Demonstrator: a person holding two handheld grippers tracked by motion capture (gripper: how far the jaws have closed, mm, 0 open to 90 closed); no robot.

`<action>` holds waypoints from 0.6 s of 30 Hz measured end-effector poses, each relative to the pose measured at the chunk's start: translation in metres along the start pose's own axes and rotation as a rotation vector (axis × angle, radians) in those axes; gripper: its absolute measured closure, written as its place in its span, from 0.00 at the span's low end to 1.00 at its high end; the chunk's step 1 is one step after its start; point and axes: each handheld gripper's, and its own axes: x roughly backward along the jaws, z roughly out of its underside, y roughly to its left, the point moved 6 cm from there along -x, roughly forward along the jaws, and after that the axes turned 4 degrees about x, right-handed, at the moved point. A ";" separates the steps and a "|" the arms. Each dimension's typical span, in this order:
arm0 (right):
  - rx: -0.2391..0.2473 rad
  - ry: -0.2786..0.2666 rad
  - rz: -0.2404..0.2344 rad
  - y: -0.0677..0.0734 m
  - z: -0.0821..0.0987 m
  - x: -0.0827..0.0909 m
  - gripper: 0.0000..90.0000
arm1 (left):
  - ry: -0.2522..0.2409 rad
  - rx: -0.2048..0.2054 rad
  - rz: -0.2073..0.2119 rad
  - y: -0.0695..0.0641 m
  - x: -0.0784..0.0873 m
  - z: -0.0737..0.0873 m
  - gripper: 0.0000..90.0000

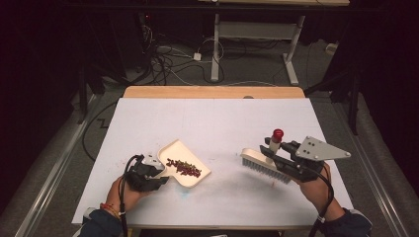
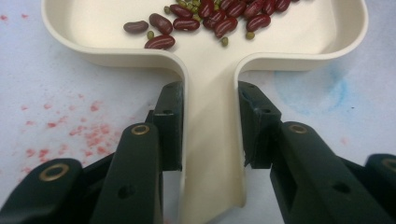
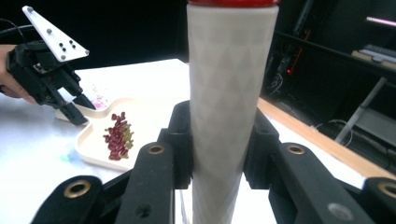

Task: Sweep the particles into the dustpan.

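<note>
Dustpan [image 2: 210, 70] handle between left gripper [image 2: 210, 126] jaws

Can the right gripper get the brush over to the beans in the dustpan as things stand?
Probably yes: bare table lies between brush and dustpan; beans lie uncovered; right gripper already clamps the handle.

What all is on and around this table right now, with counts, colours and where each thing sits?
dustpan: one, cream, near left of the table, handle clamped in the left tongs
beans: a small pile, dark red with some green, inside the dustpan
brush: one, cream with grey bristles and a red-capped handle, near right, held in the right tongs
table: one, white top with wooden far edge
cables: several, on the floor beyond the table
left tongs: black, shut on the dustpan handle
right tongs: black, shut on the brush handle
</note>
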 end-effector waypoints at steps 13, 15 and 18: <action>-0.031 0.047 0.017 -0.007 0.017 0.036 0.78 | 0.010 0.006 -0.004 0.002 -0.003 0.001 0.70; -0.034 0.056 0.020 -0.009 0.019 0.040 0.78 | 0.020 0.000 -0.006 0.002 -0.004 0.001 0.70; -0.037 0.068 0.017 -0.010 0.022 0.043 0.78 | 0.016 0.005 -0.002 0.003 -0.005 -0.001 0.70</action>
